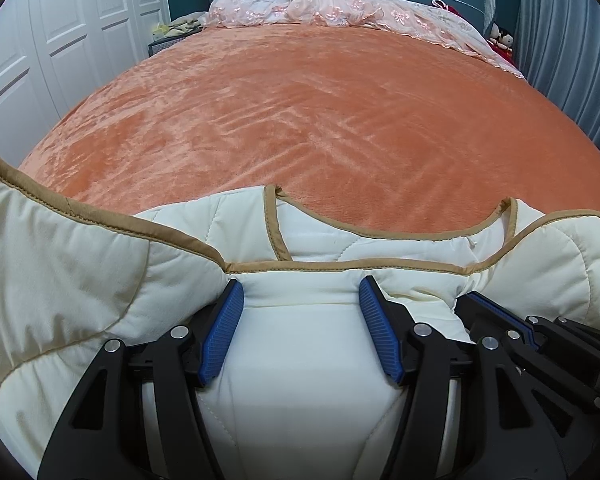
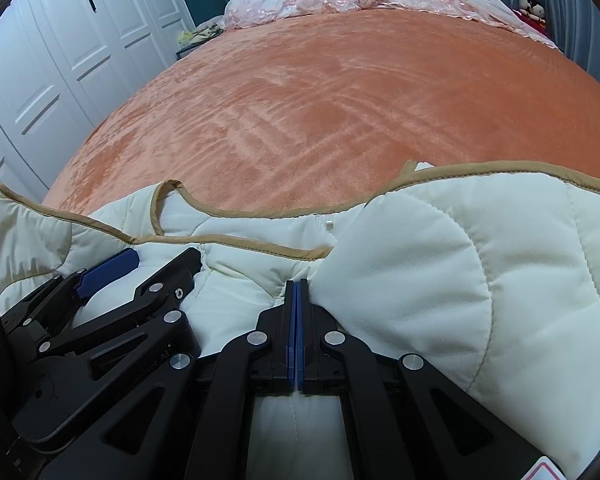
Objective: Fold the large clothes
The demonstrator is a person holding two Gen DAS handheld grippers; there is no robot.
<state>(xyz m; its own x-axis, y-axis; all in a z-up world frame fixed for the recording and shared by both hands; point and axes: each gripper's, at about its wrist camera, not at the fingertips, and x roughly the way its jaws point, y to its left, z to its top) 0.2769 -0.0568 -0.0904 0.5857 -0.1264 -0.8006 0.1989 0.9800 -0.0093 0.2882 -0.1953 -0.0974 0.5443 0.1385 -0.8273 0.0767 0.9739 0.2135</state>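
Note:
A cream quilted padded garment (image 1: 60, 280) with tan binding lies bunched at the near edge of the bed, its neckline (image 1: 380, 236) facing the far side. My left gripper (image 1: 302, 292) has its blue pads (image 1: 228, 320) wide apart with a thick wad of the garment filling the gap and pressed by both. My right gripper (image 2: 297, 283) is shut, its tips pinching a fold of the garment (image 2: 420, 280), with puckers radiating from them. Both grippers sit side by side, the right gripper (image 1: 466, 300) just right of the left gripper (image 2: 166, 258).
An orange plush blanket (image 1: 300, 120) covers the bed beyond the garment. Pink lace bedding (image 1: 320, 8) is heaped against the blue headboard. White wardrobe doors (image 1: 60, 20) stand on the left, a small bedside stand (image 1: 168, 36) beside them, and a grey curtain (image 1: 572, 40) and dolls (image 1: 502, 36) on the right.

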